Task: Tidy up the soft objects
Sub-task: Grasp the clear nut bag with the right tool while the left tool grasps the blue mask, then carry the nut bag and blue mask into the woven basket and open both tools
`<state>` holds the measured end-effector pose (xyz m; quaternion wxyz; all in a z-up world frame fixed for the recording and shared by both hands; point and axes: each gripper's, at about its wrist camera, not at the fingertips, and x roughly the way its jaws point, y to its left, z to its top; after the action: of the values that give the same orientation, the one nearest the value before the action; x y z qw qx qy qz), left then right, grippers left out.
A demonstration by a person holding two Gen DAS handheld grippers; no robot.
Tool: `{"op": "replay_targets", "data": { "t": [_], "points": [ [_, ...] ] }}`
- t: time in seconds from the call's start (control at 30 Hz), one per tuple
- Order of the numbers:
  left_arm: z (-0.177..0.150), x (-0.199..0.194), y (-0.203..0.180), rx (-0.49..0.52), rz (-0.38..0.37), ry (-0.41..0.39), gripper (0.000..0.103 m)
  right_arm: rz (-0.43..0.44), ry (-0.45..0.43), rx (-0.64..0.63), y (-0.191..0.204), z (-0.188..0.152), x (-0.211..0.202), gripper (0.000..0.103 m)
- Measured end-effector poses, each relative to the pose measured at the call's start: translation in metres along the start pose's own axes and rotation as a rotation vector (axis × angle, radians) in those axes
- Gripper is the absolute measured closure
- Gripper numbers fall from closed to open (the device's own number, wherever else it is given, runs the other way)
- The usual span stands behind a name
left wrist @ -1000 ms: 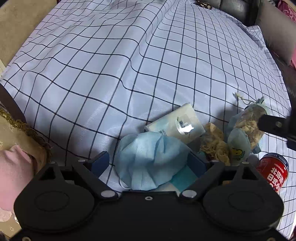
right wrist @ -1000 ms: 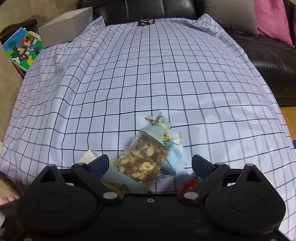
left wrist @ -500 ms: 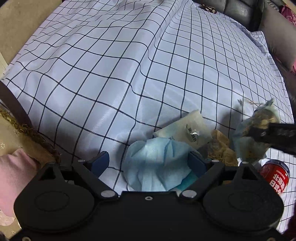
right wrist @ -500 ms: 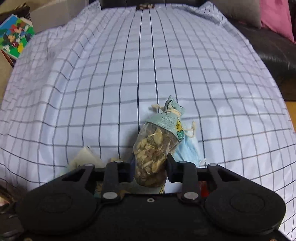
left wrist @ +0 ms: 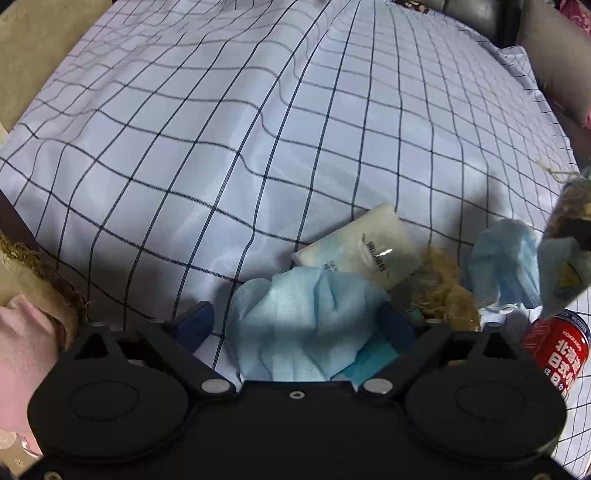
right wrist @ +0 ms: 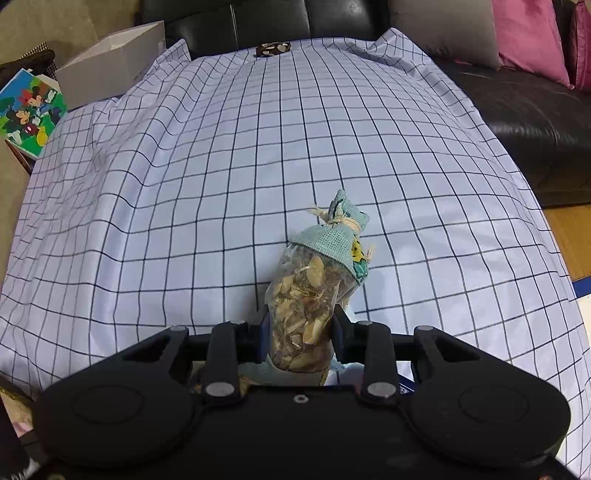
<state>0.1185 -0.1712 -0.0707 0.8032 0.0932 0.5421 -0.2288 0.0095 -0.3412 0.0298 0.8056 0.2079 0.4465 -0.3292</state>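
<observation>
A crumpled light-blue face mask (left wrist: 314,295) lies on the checked cloth (left wrist: 221,129) between the fingers of my left gripper (left wrist: 295,325). Its jaws are closing, and a gap still shows at the left pad. Behind the mask lie a white tissue pack (left wrist: 362,247), a brown fibrous bundle (left wrist: 447,295) and a second blue mask (left wrist: 506,258). My right gripper (right wrist: 301,328) is shut on a clear pouch of dried petals with a teal fabric top (right wrist: 314,273). It holds the pouch above the cloth, and the pouch (left wrist: 569,229) also shows at the right edge of the left wrist view.
A red can (left wrist: 557,347) stands by the pile at the right. A white box (right wrist: 110,62) and a cartoon picture book (right wrist: 29,110) sit past the cloth's far left. A black sofa (right wrist: 517,103) with pink cushions (right wrist: 528,33) runs along the right.
My right gripper has shut on the pouch and lifted it off the pile, uncovering the second blue mask. The left gripper has stayed around the first mask.
</observation>
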Motion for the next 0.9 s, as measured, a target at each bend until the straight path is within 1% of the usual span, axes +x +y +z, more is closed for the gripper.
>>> {"op": "replay_targets", "data": {
  "t": [0.17,0.43,0.9],
  "points": [
    [0.002,0.003,0.004,-0.037,-0.012,0.031,0.042,-0.017,0.001,-0.008,-0.009,-0.003,-0.002,0.072],
    [0.0,-0.036,0.0,-0.037,-0.019,-0.033,0.042,-0.037,-0.013,0.007,-0.029,-0.004,-0.014,0.072],
    [-0.016,-0.098,0.005,0.02,0.051,-0.132,0.042,-0.081,0.006,0.051,-0.089,-0.014,-0.023,0.073]
  ]
}}
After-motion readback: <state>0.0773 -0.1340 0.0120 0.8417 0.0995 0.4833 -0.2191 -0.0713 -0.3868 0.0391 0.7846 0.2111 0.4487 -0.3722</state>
